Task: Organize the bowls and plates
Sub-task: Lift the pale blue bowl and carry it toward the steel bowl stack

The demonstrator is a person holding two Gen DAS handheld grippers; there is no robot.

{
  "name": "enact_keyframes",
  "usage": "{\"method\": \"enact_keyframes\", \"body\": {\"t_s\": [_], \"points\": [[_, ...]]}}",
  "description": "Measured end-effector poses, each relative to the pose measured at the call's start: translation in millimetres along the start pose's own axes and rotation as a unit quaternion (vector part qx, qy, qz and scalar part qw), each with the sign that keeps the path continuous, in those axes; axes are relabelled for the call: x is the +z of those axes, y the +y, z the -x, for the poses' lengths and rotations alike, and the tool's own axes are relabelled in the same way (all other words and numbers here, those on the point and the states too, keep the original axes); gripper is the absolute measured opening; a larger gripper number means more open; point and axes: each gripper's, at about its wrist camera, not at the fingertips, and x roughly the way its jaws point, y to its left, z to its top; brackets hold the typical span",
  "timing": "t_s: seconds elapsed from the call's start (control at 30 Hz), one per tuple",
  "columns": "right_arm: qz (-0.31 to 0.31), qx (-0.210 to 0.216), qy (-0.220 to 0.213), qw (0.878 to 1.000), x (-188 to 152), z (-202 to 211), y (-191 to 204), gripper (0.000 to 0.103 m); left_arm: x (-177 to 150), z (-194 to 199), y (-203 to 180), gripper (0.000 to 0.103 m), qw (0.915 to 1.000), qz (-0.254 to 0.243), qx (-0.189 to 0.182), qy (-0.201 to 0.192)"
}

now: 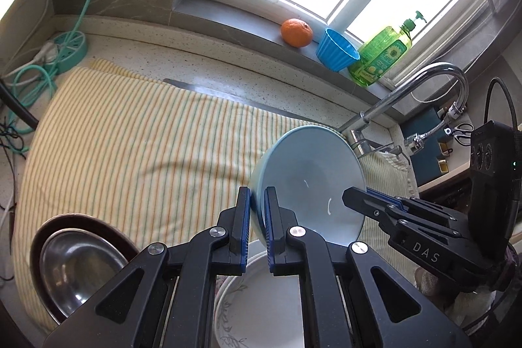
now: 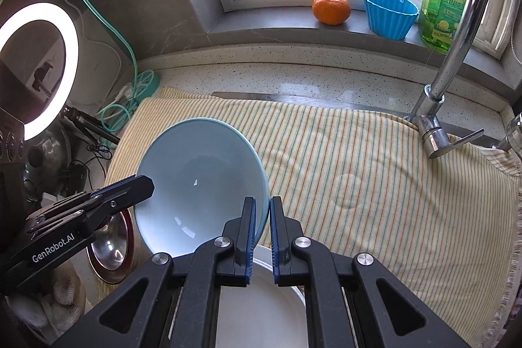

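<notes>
Speckled stone desk (image 2: pixel 293 70) under a bright window, most of it draped in a striped towel (image 2: pixel 375 168). Over the towel's near edge hangs a pale blue bowl (image 2: pixel 195 178), tilted, its rim pinched on opposite sides by the closed jaws of the left gripper (image 1: pixel 257 211) and right gripper (image 2: pixel 262 217). Below wait a white plate (image 2: pixel 261 309) and a steel bowl (image 1: pixel 75 263) nested in a dark dish. Sorting looks midway: the blue bowl has no resting place yet.

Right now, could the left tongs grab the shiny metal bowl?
Probably not: the left tongs are shut on the blue bowl, shared with the right tongs. The metal bowl sits uncovered.
</notes>
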Motion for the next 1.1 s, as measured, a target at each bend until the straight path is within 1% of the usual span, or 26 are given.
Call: {"method": "enact_keyframes", "body": {"t_s": [0.33,0.63,0.9,1.1], "points": [[0.032,0.024,0.010,0.999,-7,-11,58,0.008,-14,36,44,0.007,0.9994,0.024,0.020,-0.016],[0.065,0.042,0.023,0.997,-12,-25,107,0.008,-31,63,84,0.007,0.9971,0.059,0.037,-0.028],[0.088,0.053,0.044,0.994,-21,-42,140,0.008,-49,73,115,0.007,0.9946,0.088,0.050,-0.021],[0.097,0.059,0.057,0.992,-28,-53,157,0.008,-58,78,131,0.007,0.9934,0.098,0.058,-0.013]]}}
